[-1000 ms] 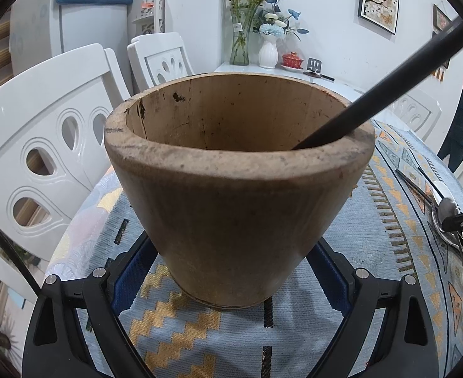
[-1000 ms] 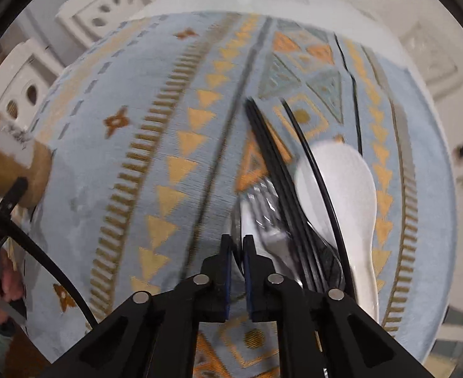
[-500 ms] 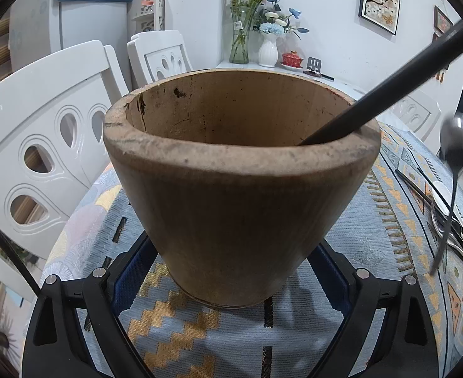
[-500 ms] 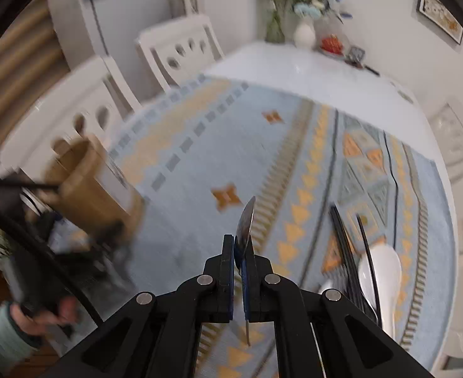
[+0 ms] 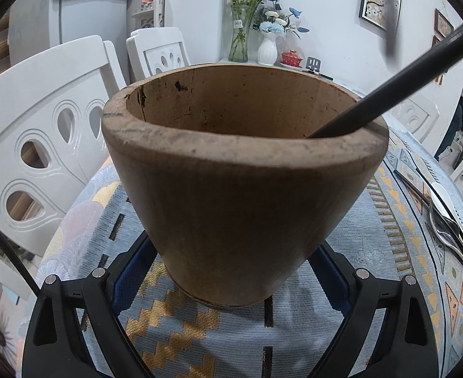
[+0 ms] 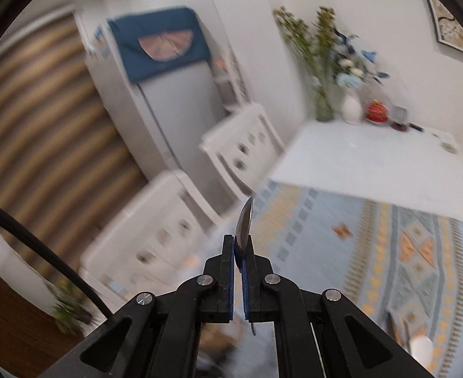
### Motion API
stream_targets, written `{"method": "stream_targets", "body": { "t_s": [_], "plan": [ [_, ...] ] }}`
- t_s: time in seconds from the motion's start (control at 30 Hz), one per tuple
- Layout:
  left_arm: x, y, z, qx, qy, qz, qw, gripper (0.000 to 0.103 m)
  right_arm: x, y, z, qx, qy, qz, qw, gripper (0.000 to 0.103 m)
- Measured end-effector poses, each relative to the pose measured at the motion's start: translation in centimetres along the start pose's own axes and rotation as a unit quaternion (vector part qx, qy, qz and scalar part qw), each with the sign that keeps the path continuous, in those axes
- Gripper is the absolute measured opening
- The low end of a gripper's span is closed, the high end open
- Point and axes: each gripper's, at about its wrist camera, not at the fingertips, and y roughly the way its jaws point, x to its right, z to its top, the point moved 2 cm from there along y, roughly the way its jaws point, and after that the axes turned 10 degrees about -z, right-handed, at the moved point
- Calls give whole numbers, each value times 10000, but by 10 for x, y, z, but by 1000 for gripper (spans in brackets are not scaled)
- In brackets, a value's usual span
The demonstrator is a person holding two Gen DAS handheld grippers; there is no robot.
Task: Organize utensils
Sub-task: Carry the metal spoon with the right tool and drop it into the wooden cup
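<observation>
A brown wooden pot (image 5: 240, 195) stands on the patterned cloth, and my left gripper (image 5: 231, 249) is shut on its lower part, one blue pad on each side. A black handle (image 5: 388, 91) leans out of the pot over its right rim. My right gripper (image 6: 240, 247) is shut on a metal spoon (image 6: 243, 220), held in the air with the bowl edge-on above the fingertips and the handle hanging below. More utensils lie at the table's right: a white spoon (image 5: 442, 195), black chopsticks (image 5: 410, 186) and metal cutlery (image 5: 445, 230).
White chairs (image 5: 42, 145) stand close behind and left of the pot. At the far end of the white table (image 6: 373, 160) are a vase of flowers (image 5: 267, 47) and a red lidded bowl (image 5: 291, 58). A fridge (image 6: 174, 100) stands by the wall.
My right gripper has lifted the metal spoon off the pile on the cloth and swung up and left with it. The left gripper and pot have stayed put.
</observation>
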Motion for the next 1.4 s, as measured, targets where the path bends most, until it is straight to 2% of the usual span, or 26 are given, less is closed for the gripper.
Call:
{"method": "stream_targets", "body": {
  "t_s": [0.13,0.23,0.37,0.5,0.77,0.87,1.0,1.13,1.4],
  "plan": [
    [-1,0,0,0,-8,-10,10000,94,-30,-6,25,268,-46,478,9985,4],
    [-1,0,0,0,-11,-13,10000,94,-50,2,24,244,-277,524,9979,3],
    [0,0,0,2,-17,-19,10000,94,-64,23,8,-59,-453,591,9972,3],
    [-1,0,0,-1,-16,-18,10000,94,-62,44,-10,-375,-450,602,9965,3],
    [1,-1,-1,-3,-24,-26,10000,94,-61,60,-35,-883,-553,647,9925,3],
    [2,-1,-1,-1,-49,-50,10000,94,-61,59,-36,-1089,-557,765,9895,11],
    [2,-1,-1,-1,-40,-44,10000,94,-52,43,-29,-891,-492,786,9917,15],
    [2,-1,-1,-1,-43,-45,10000,94,-31,31,-27,-823,-228,704,9939,27],
    [2,-1,-1,-7,-14,-11,10000,94,20,26,-53,-1113,142,131,9936,27]
  ]
}}
